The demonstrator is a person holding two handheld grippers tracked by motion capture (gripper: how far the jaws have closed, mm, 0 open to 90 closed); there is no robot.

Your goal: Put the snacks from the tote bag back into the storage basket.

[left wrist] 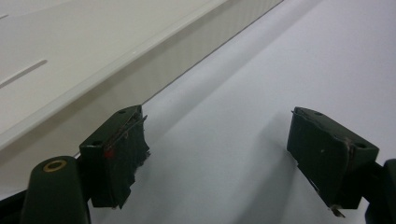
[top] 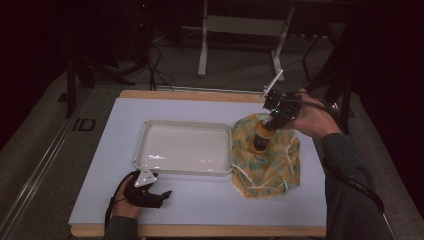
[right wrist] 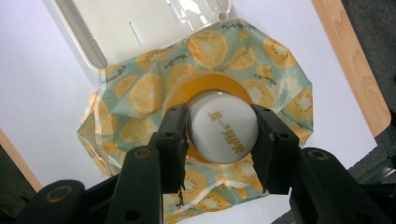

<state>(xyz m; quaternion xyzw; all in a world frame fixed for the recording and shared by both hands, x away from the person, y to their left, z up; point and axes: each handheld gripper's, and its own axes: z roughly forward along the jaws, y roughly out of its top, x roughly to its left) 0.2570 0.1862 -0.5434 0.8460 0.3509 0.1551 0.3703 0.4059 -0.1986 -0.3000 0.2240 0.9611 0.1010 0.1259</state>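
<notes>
An orange bottle (top: 261,137) with a white cap (right wrist: 222,127) stands upright on a crumpled cloth printed with orange slices (top: 272,167), to the right of a white tray (top: 150,131). My right gripper (top: 274,119) comes down from above and is shut on the bottle's cap, one jaw on each side. The cloth (right wrist: 140,98) spreads out under the bottle in the right gripper view. My left gripper (top: 165,195) lies low on the table near the front edge, just in front of the tray, open with nothing between its fingers (left wrist: 116,149).
The white tabletop (top: 200,205) has a wooden border (top: 200,231). The tray's near wall (left wrist: 154,70) runs close along the left gripper. Behind the table stand a white frame's legs (top: 202,50) and cables on the dark floor.
</notes>
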